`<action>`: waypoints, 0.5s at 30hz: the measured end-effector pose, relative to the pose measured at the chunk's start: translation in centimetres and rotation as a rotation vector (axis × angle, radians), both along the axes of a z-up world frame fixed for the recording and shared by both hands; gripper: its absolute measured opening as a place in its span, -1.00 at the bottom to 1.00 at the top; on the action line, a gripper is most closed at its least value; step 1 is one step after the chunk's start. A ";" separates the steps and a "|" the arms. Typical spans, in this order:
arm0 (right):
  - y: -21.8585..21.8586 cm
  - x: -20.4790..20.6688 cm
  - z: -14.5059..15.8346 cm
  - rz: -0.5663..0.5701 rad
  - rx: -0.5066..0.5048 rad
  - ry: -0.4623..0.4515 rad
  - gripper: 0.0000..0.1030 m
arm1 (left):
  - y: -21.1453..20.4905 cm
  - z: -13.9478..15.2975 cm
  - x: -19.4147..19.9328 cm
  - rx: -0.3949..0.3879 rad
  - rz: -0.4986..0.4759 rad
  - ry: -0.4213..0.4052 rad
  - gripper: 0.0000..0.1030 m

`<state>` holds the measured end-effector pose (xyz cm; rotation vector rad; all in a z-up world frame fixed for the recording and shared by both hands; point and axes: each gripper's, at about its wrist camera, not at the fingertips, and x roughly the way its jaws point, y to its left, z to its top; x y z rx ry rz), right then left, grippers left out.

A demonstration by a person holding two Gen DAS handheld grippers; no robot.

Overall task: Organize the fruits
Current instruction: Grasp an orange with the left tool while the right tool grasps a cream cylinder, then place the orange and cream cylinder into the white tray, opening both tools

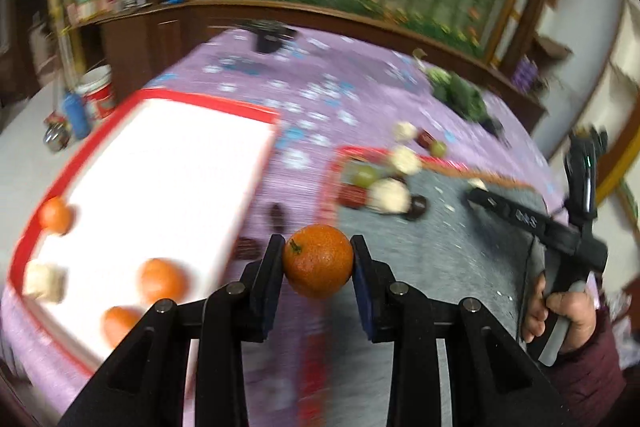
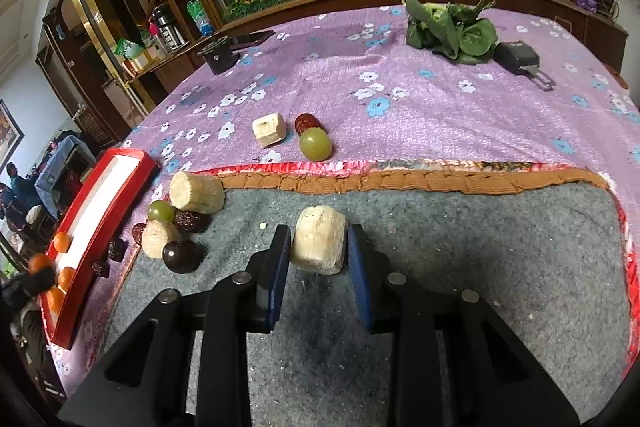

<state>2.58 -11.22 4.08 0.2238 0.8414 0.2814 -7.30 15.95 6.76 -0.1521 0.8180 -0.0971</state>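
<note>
Left fingers: clamped on the orange across its widest part, one pad on each side, stem end up; it hangs clear of the tabletop, above the strip between tray and mat.
Orange: round, pebbled peel, glossy; firm enough, I judge, to take a side squeeze without slipping.
Right fingers: apart around a pale chunk, the left pad touching or almost so, the right pad just off it; not yet a grip, so the chunk rests on the mat.
Chunk: stubby cylinder, cream, dry and porous-looking, crumbs shed round it; probably brittle, so a light closing suits it.
Mat: grey felt with a red and brown frilled border, on the near side of the tabletop; its nap keeps round fruit from rolling.
Loose pile: at the mat's far-left corner, more chunks, a green grape, wrinkled red dates and a dark smooth round fruit, touching one another.
Tray: white inside, red rim, shallow, at the left edge of the tabletop; three oranges and a chunk lie in it already, so it reads as the sorting place.
Tabletop cloth: lilac, flower-printed; leafy greens lie near its far edge.
</note>
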 end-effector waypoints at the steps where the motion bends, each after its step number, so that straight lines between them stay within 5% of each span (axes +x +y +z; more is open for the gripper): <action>1: 0.0 -0.1 0.1 -0.005 -0.006 0.000 -0.41 | 1.7 0.3 -0.5 -0.006 0.036 -0.006 -0.38; 7: 2.1 -2.9 3.5 0.059 0.031 -0.040 -0.41 | 9.4 0.5 -1.8 -0.001 0.215 -0.008 -0.38; 15: 14.4 -3.5 5.7 0.346 0.073 0.004 -0.41 | 14.8 -2.5 -1.0 -0.069 0.335 0.051 -0.38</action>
